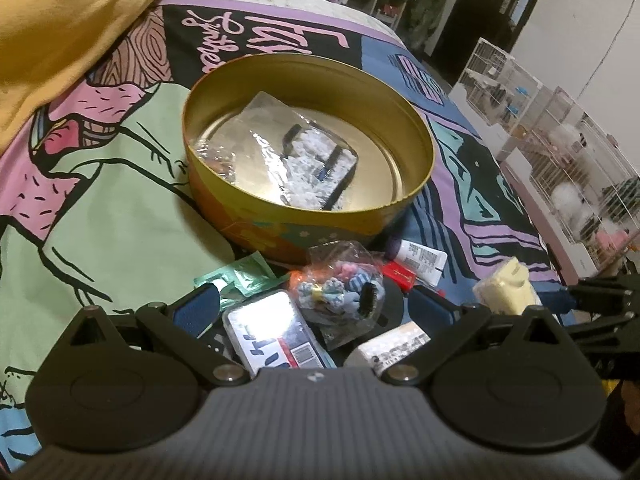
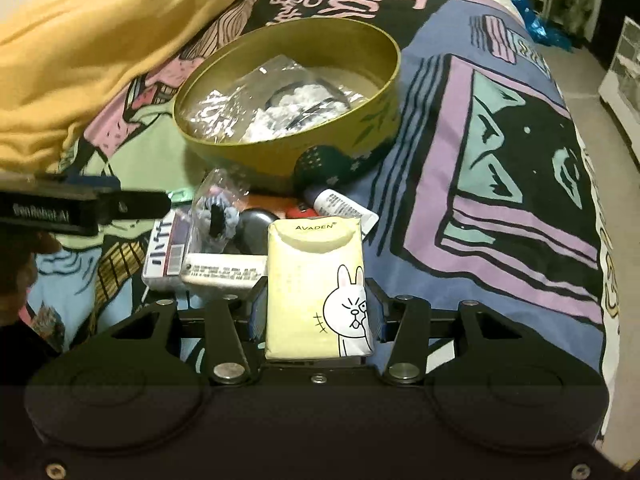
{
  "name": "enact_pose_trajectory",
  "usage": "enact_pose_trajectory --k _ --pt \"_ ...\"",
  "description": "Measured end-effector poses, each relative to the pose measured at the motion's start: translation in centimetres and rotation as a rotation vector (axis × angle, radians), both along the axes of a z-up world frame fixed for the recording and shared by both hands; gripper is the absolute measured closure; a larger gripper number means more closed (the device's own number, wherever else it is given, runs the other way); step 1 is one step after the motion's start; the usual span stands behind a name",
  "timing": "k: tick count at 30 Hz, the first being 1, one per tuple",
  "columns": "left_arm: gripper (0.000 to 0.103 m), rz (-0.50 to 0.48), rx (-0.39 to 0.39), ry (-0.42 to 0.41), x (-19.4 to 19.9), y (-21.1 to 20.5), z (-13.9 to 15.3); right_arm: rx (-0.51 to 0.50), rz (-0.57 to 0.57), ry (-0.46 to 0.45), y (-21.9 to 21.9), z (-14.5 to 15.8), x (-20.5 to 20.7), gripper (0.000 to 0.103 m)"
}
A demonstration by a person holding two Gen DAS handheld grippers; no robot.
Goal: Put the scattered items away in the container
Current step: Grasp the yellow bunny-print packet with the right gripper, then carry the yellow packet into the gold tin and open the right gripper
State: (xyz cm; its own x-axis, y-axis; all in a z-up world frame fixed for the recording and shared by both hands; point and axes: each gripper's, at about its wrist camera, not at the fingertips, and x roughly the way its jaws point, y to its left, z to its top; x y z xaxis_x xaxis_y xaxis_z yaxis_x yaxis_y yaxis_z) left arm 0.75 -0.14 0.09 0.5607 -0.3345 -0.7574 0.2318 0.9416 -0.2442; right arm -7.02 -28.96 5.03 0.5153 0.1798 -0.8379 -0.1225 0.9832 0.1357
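My right gripper (image 2: 316,312) has its jaws clamped on the pale yellow tissue pack (image 2: 318,292), lifted for the round gold tin (image 2: 280,160) ahead on the bed; my left gripper (image 1: 316,308) hangs wide open, empty, above the remaining clutter.

The round tin (image 1: 308,152) stands open-topped on the patterned bedspread (image 2: 460,184), so entry from above is free; a clear plastic bag (image 1: 296,160) covers much of its floor, leaving bare metal toward its right wall. Just in front of the tin, a crowded cluster blocks the low approach: a bag of hair ties (image 1: 340,292), a white tube (image 1: 420,256), a flat case (image 1: 268,332). Left of the tin a yellow blanket (image 2: 100,52) bulks high. Right of the tin the bedspread lies open.
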Motion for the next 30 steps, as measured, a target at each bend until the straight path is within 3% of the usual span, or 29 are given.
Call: enact_pose_trajectory --k 12,30 --pt "0.000 -0.008 0.004 0.026 0.3 -0.3 -0.5 -0.010 0.029 -0.009 0.6 1.2 0.2 0.057" --pt "0.000 0.003 -0.001 0.045 0.8 -0.1 -0.7 -0.019 0.115 -0.095 3.4 6.8 2.9 0.057"
